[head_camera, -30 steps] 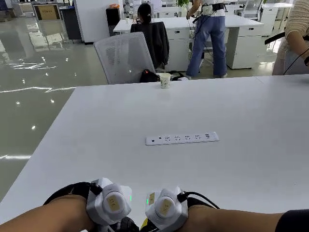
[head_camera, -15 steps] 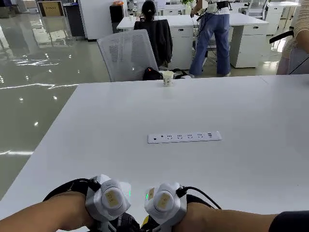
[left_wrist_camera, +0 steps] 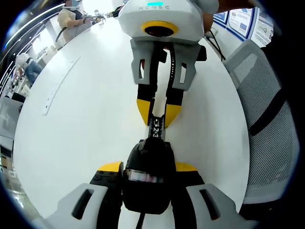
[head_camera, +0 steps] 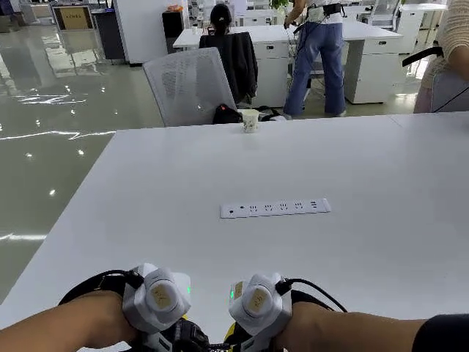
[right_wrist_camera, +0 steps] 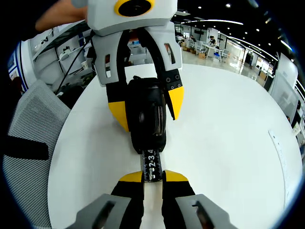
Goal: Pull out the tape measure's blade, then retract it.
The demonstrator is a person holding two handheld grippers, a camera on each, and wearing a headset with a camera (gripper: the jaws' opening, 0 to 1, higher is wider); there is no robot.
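Tape measure (left_wrist_camera: 145,188) held between two grippers at the near edge of the white table (left_wrist_camera: 86,119).
The left gripper (left_wrist_camera: 147,167) has its jaws clamped on the black case of the tape measure. The right gripper (right_wrist_camera: 152,177) faces it, jaws pinched together on the blade (right_wrist_camera: 151,164), of which a short numbered length is drawn out.

From the head view I log a white workbench (head_camera: 381,176) with a power strip (head_camera: 275,208) mid-top and a paper cup (head_camera: 250,121) at its far edge. Beyond: grey mesh chair (head_camera: 189,86), white desks (head_camera: 366,44) with a person in jeans (head_camera: 319,59) standing beside them, glossy floor (head_camera: 58,125) throwing back bright glare.
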